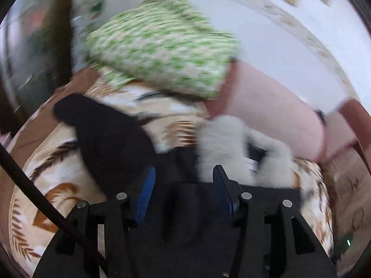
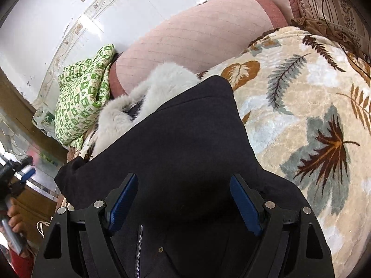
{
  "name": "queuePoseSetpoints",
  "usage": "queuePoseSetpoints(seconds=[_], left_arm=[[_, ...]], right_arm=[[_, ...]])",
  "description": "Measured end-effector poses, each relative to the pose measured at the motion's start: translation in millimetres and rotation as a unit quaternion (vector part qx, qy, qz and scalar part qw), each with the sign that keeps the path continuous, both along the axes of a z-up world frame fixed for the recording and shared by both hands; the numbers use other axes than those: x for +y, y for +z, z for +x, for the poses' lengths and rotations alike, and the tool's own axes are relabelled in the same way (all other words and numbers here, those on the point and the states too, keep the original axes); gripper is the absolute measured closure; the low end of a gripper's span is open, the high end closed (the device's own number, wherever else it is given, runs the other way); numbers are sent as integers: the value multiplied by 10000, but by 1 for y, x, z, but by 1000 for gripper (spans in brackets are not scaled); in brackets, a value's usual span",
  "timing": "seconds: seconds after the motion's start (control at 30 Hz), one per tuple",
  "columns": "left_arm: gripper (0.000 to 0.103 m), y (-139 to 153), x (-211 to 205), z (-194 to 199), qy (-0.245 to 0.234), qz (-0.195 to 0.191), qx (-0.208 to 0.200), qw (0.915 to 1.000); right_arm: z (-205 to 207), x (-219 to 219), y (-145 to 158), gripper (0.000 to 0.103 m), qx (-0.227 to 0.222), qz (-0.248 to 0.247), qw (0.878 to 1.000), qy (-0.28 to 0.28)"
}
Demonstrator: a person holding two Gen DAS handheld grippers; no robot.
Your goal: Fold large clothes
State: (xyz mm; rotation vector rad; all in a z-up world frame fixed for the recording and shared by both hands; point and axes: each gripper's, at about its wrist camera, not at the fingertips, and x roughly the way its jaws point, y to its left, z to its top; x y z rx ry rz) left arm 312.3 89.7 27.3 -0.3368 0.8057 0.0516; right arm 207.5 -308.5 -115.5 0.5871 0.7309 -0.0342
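Observation:
A large black coat (image 2: 185, 143) with a white fur collar (image 2: 148, 92) and a zipper lies on a leaf-patterned blanket (image 2: 301, 106). My right gripper (image 2: 183, 180) is open, its blue pads (image 2: 245, 206) wide apart just above the coat's body. In the blurred left wrist view, my left gripper (image 1: 184, 171) is open over the coat (image 1: 106, 134), with a black sleeve to its left and the fur collar (image 1: 231, 143) just beyond the right finger. Neither gripper holds cloth. The left gripper also shows in the right wrist view (image 2: 25, 171) at the far left, held in a hand.
A green-and-white patterned folded cloth (image 2: 81, 97) sits at the bed's head, next to a pink headboard cushion (image 2: 192, 39). It also shows in the left wrist view (image 1: 160, 44). A white wall lies behind. A brown cloth and cable (image 2: 329, 23) sit at the far right.

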Motion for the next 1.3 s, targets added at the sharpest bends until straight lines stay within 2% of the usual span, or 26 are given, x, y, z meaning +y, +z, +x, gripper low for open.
queuePoseSetpoints(seconds=[0.13, 0.2, 0.23, 0.33, 0.4, 0.53, 0.6, 0.67, 0.7, 0.73, 0.77, 0.8, 0.83, 0.93, 1.03, 1.1, 1.2, 1.3], left_arm=[[41, -39, 87, 19, 919, -362, 324, 9946], [36, -63, 135, 31, 1233, -919, 437, 9871], [34, -77, 160, 39, 1354, -1338, 506, 9804], [31, -101, 201, 59, 1582, -2138, 501, 9627], [31, -104, 211, 72, 1690, -2214, 442, 9594], [30, -114, 216, 111, 1527, -2188, 528, 9623], [30, -119, 213, 130, 1418, -2040, 687, 9662], [32, -121, 206, 142, 1501, -1698, 846, 9703], [55, -122, 200, 145, 1544, -1481, 915, 9726], [86, -121, 194, 148, 1515, -1355, 983, 9742], [90, -121, 189, 148, 1508, -1278, 1046, 9747], [94, -114, 182, 145, 1550, -1019, 1010, 9774], [95, -102, 170, 141, 1523, -674, 907, 9818], [96, -66, 145, 123, 1331, -153, 575, 9893], [96, -29, 122, 99, 1058, 64, 214, 9941], [96, 1, 95, 77, 712, 145, -109, 9973], [96, 33, 43, 46, 110, 385, -527, 9978], [96, 44, -25, 18, -617, 631, -761, 9932]], right_arm=[[6, 2, -8, 17, 127, -32, 9999, 26], [11, 5, -13, 17, 228, -72, 9997, 56], [15, 7, -17, 17, 297, -118, 9995, 81], [24, 12, -26, 17, 464, -275, 9985, 136], [29, 14, -31, 17, 530, -377, 9977, 173], [37, 24, -39, 17, 649, -747, 9947, 268], [40, 31, -42, 17, 694, -997, 9920, 339], [41, 35, -45, 15, 723, -1171, 9897, 396], [42, 36, -46, 14, 736, -1234, 9887, 419], [42, 36, -46, 14, 744, -1280, 9880, 433], [42, 36, -46, 14, 742, -1278, 9881, 435], [42, 35, -46, 14, 737, -1254, 9884, 434], [42, 34, -46, 14, 728, -1218, 9890, 429], [41, 31, -44, 15, 704, -1144, 9902, 385], [37, 30, -37, 19, 605, -1100, 9916, 296], [33, 26, -31, 19, 501, -1049, 9930, 231], [25, 20, -21, 19, 333, -983, 9946, 42], [19, 10, -13, 19, 219, -870, 9959, -152]])
